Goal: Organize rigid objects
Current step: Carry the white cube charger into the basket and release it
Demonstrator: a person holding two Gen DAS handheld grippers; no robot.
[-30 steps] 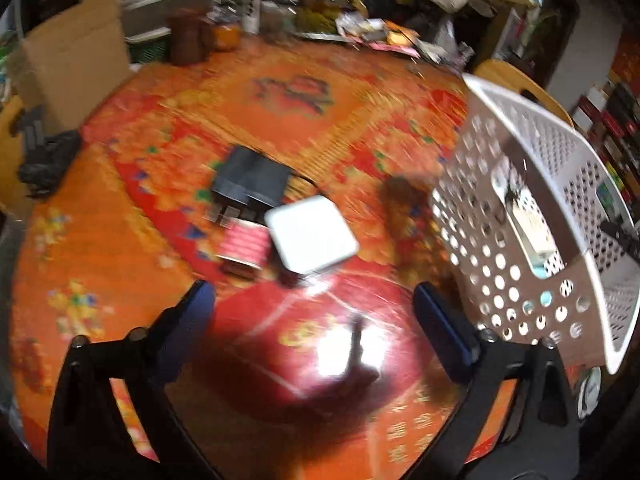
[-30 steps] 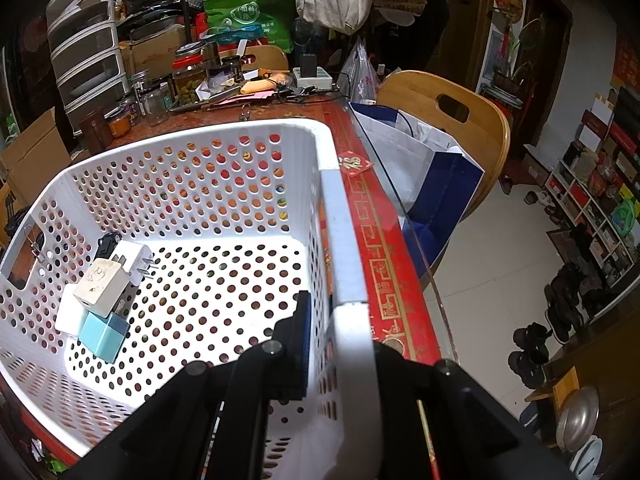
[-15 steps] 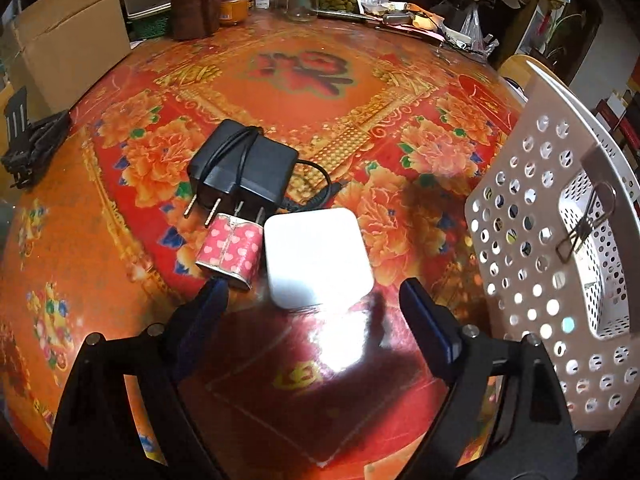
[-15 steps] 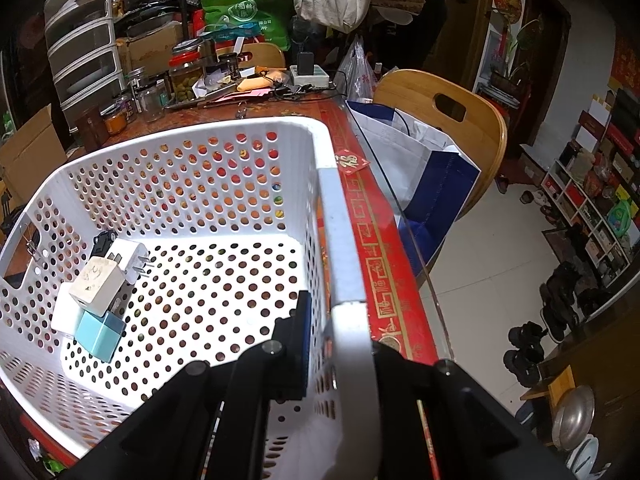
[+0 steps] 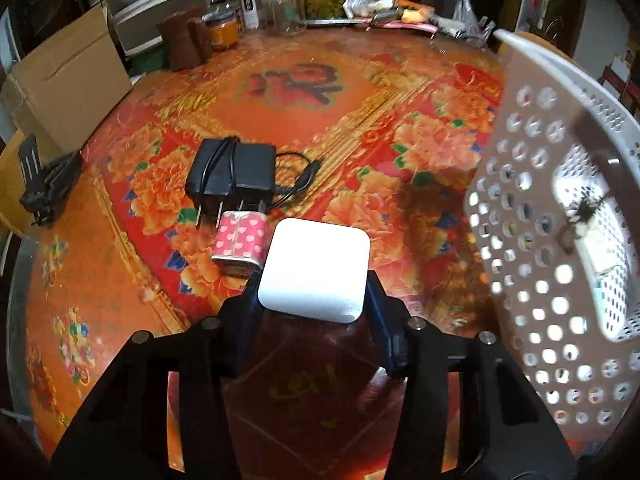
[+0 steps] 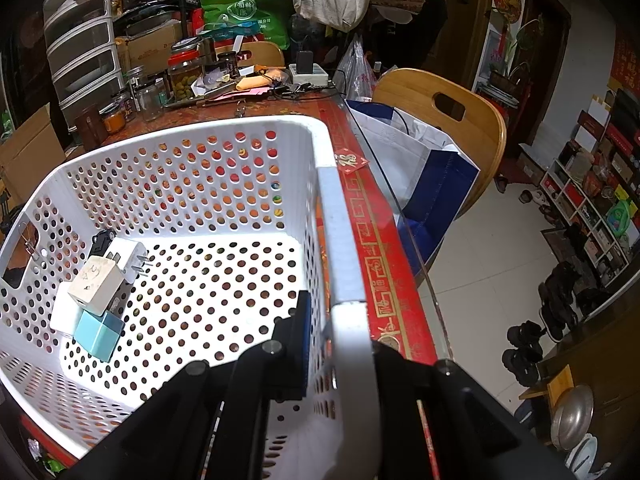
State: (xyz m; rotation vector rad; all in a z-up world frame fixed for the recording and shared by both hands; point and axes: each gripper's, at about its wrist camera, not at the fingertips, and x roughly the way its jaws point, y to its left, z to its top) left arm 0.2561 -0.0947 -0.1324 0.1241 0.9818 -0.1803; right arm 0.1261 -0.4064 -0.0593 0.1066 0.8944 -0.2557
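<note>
Change since earlier frame: our left gripper (image 5: 314, 292) has gone from jaws wide apart around the white adapter (image 5: 314, 269) to jaws clamped on its two sides; our right gripper (image 6: 320, 344) keeps its hold on the basket wall.
Cardboard box (image 5: 64, 76): we see it at the far left edge of the desk (image 5: 288, 120).
Black adapter (image 5: 232, 176): it lies on the desk with its cord wrapped over the body, prongs pointing toward us.
Pink dotted charger (image 5: 241, 242): it lies just in front of the black adapter's prongs, touching the white adapter's left edge.
White adapter: it sits between our left jaws, near the desk centre, to the left of the basket (image 5: 560, 240); we cannot tell whether it is lifted off the surface.
Basket, left wrist view: it appears at the right edge, blurred.
Basket interior, right wrist view: a cluster of chargers rests by the left wall, namely a beige block (image 6: 96, 285), a light blue cube (image 6: 99, 335) and a white plug (image 6: 128, 254).
Right jaws: we hold them closed on the basket's right wall (image 6: 340, 248), one finger (image 6: 300, 344) inside, the other outside and mostly hidden.
Wooden chair (image 6: 444, 120): it stands beyond the desk's right edge.
</note>
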